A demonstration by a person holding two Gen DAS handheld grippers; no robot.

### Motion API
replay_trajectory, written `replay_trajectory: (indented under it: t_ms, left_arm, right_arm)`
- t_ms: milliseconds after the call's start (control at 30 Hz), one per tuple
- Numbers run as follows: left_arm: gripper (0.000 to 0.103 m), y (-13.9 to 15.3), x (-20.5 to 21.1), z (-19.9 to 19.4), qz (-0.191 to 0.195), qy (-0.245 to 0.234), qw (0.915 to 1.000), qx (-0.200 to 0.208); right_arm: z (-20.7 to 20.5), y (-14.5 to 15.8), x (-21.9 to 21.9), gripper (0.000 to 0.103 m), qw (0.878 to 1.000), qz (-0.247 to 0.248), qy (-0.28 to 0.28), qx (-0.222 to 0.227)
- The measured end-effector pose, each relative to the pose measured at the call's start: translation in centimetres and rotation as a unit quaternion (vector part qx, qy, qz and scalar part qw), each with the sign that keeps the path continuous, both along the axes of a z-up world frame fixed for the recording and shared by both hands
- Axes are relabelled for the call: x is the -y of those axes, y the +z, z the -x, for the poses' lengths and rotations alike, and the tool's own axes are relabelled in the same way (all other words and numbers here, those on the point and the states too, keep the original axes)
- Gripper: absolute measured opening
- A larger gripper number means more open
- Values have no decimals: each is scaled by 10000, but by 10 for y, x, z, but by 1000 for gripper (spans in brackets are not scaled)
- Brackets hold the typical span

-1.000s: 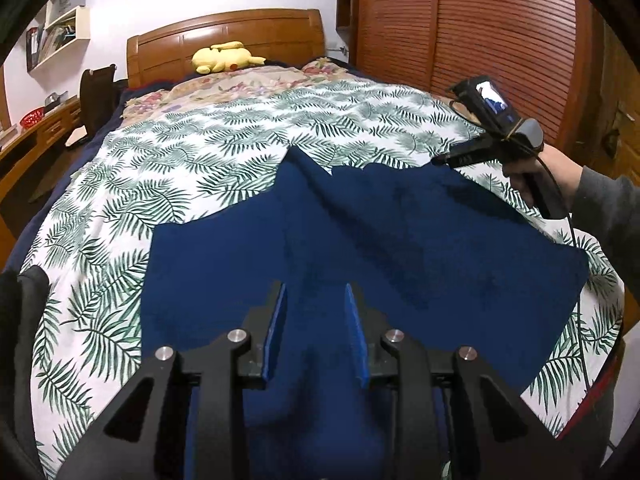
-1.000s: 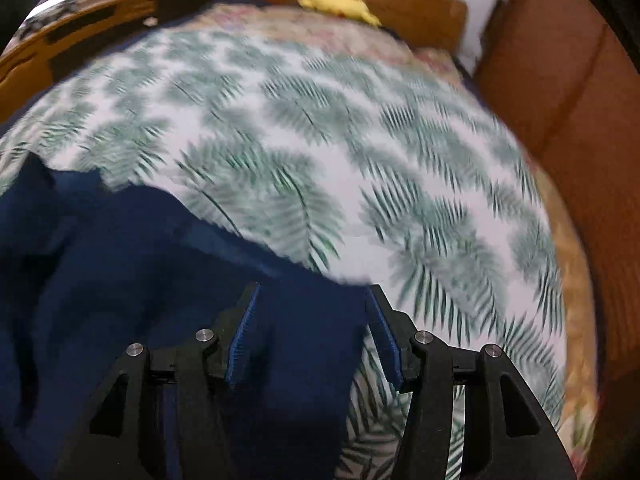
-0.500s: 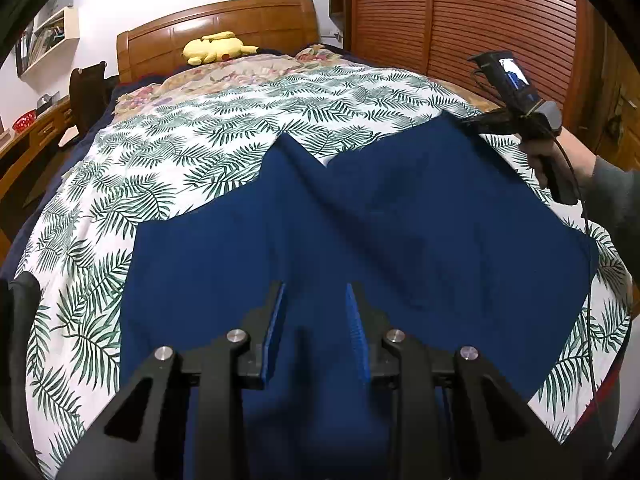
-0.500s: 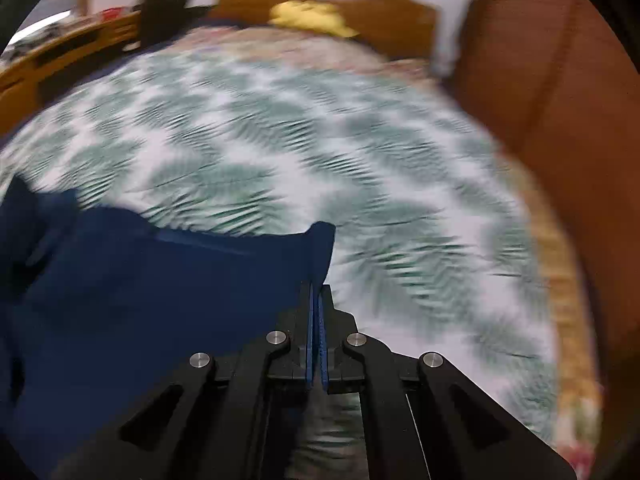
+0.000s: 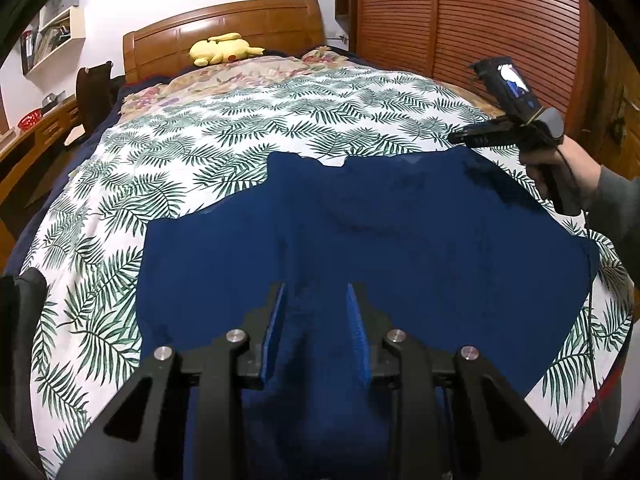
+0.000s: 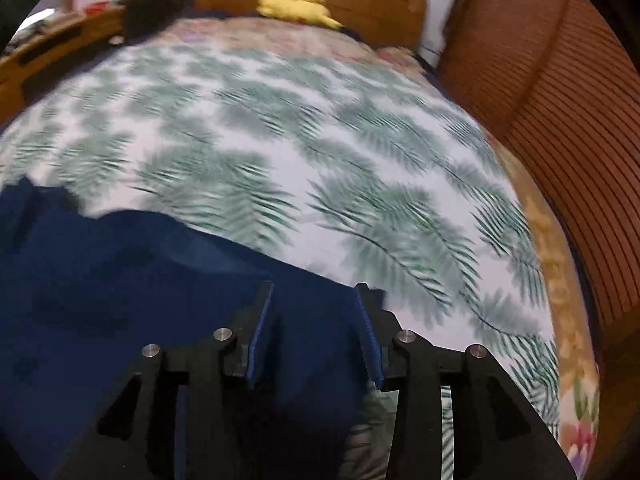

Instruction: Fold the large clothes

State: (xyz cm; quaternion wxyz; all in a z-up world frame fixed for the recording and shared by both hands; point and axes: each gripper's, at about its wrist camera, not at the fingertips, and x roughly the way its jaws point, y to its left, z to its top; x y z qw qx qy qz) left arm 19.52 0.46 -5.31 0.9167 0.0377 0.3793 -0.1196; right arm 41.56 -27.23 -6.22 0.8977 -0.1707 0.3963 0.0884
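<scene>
A large dark blue garment (image 5: 400, 240) lies spread on a bed with a palm-leaf cover (image 5: 240, 128). My left gripper (image 5: 316, 304) is open above the garment's near part, holding nothing. My right gripper (image 6: 316, 300) is open over the garment's far right corner (image 6: 304, 280); it also shows in the left wrist view (image 5: 454, 139), held by a hand at the right, just above the cloth edge. The garment (image 6: 120, 280) fills the lower left of the right wrist view, which is blurred.
A wooden headboard (image 5: 224, 28) with a yellow plush toy (image 5: 224, 50) stands at the far end. A slatted wooden wardrobe (image 5: 480, 16) runs along the right. A desk with shelves (image 5: 36, 128) and a dark chair (image 5: 94, 92) are at the left.
My right gripper was shut on the garment's corner half a second ago and is now open; the corner lies on the bed. The left gripper has stayed open over the cloth.
</scene>
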Motion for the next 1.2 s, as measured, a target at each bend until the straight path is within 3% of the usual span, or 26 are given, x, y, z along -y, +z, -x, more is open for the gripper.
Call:
replay_trajectory:
  t_ms: [267,400,533,700,933,1100,1200]
  left_arm:
    - [30,4,-6,7,25,71,10000,62]
    - [30,2,-10,10,-11,105,9999,49]
    - [31,2,-14,11,-44,148,9999,28]
    - [31,1,-15,13,-56,135,9999,36]
    - [32,6,-7,27,-81,-33,9999,126]
    - [32,3,-4,39,-73,-107,9999,86]
    - [32,2,-3,47,-12,-120,9999,83]
  right_arm:
    - [33,-1,-88,40,9905,-590,1207,-294]
    - [29,-22,-116,40,9882,-645,1305,-485]
    - [17,-60,-131,41,9886,-214,1154,-939]
    - [29,-47,-115,43,9896,-308,1033,-955]
    - [114,-5,-53,43,9896,-674,1090,-646]
    - [173,-12,-5,43,9908,-595,951,-763]
    - [187,-22,13,43,9902,-728,850,-834]
